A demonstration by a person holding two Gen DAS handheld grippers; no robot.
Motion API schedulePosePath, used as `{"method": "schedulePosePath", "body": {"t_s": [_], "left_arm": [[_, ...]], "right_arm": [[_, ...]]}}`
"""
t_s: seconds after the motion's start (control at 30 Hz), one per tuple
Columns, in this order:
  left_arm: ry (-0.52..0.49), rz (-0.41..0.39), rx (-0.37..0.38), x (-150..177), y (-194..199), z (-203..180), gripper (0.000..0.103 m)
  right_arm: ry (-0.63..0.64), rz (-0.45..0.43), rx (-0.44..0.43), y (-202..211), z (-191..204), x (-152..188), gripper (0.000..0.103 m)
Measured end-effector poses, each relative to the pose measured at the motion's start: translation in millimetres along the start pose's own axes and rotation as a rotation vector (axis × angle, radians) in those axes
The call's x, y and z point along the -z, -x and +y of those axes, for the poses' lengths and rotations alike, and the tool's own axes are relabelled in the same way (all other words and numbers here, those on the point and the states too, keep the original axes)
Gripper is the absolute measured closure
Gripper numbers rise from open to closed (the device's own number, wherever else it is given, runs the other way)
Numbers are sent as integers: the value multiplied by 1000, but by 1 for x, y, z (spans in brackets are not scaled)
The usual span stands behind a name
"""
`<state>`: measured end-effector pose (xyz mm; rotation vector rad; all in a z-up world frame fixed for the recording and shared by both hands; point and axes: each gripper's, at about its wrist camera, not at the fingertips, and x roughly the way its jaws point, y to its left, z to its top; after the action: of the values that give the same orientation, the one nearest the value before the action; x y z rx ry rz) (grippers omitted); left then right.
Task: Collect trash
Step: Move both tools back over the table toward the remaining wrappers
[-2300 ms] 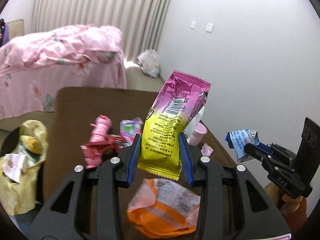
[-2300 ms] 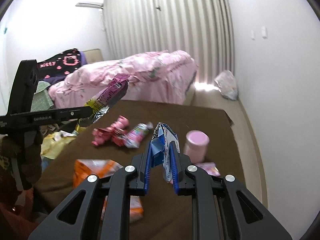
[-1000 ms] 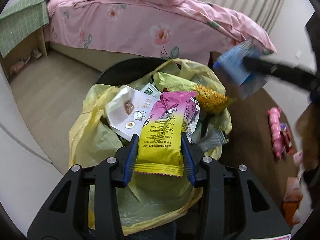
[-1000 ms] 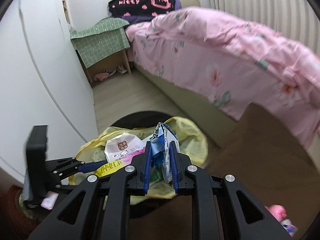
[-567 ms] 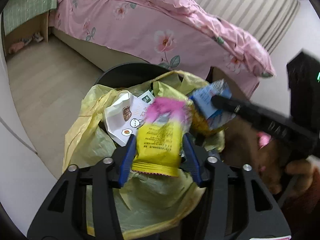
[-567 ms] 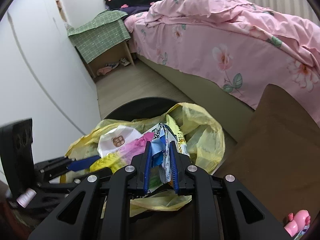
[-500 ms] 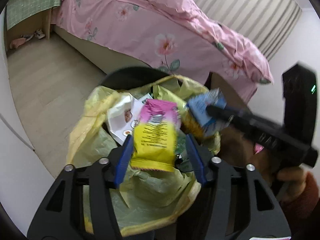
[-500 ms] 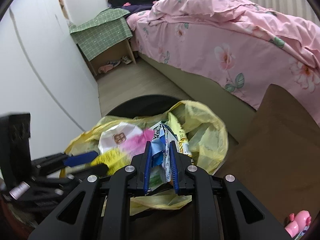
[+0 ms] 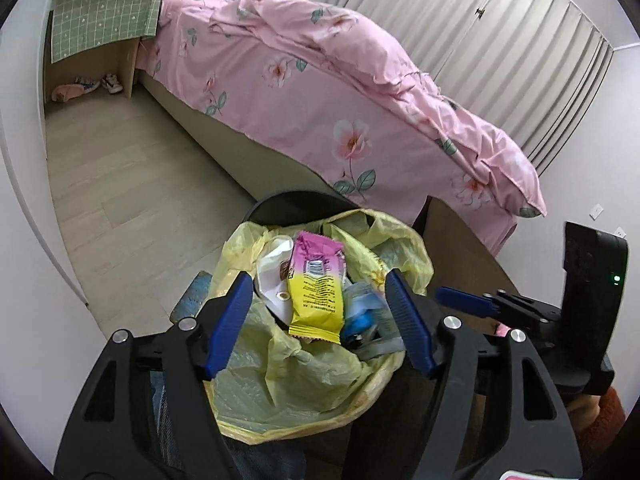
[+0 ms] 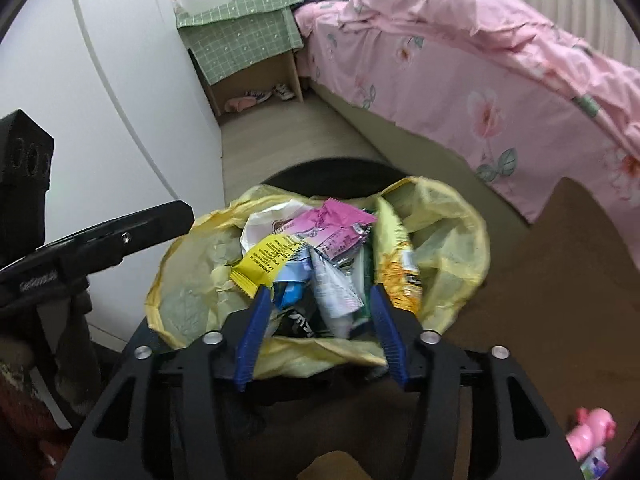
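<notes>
A black bin lined with a yellow bag (image 9: 404,252) (image 10: 460,232) stands between the bed and the brown table. A pink and yellow snack wrapper (image 9: 318,284) (image 10: 296,240) lies on top of the trash inside. A blue and white wrapper (image 9: 362,308) (image 10: 312,284) lies beside it in the bag. My left gripper (image 9: 320,292) is open and empty just above the bag. My right gripper (image 10: 318,300) is open and empty over the bag's near edge. The right gripper's blue fingers (image 9: 460,296) also show in the left wrist view.
A pink bed (image 9: 320,80) lies behind the bin. A wooden nightstand under a green checked cloth (image 10: 244,32) stands at the far wall. The brown table (image 10: 560,300) is to the right, with a pink wrapper (image 10: 592,432) on it. Beige floor (image 9: 132,184) lies to the left.
Both grippers have opened. The pink and yellow wrapper and the blue wrapper have dropped out of them into the yellow bag.
</notes>
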<state>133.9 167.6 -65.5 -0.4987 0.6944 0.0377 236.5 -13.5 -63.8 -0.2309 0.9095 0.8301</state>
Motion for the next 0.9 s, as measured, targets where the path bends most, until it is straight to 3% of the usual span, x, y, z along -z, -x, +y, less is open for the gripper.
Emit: {"method": "schedulePosePath", "body": {"t_s": [0.2,0.4,0.5,0.67,0.8,0.9], "left_arm": [[-53,-10,23,3,11,-27,38],[-178,12,88,22,15,-77,38],[-266,22,140,36,17,-108,38],[-432,48,251,65,10,-164,38],[-588,87,332,88,-3,-208,38],[-684,111,319,103,-22,-237,38]], "right_arm": [[-116,-104,92,70,-29,27,49],[-175,-172,206,139,-47,83,46],[-199,-219,286,175,-49,121,46],[-226,-286,511,227,-52,185,46],[-336,-309,539,254,-68,235,46],[-433,-329,571,271,-80,273,46]]}}
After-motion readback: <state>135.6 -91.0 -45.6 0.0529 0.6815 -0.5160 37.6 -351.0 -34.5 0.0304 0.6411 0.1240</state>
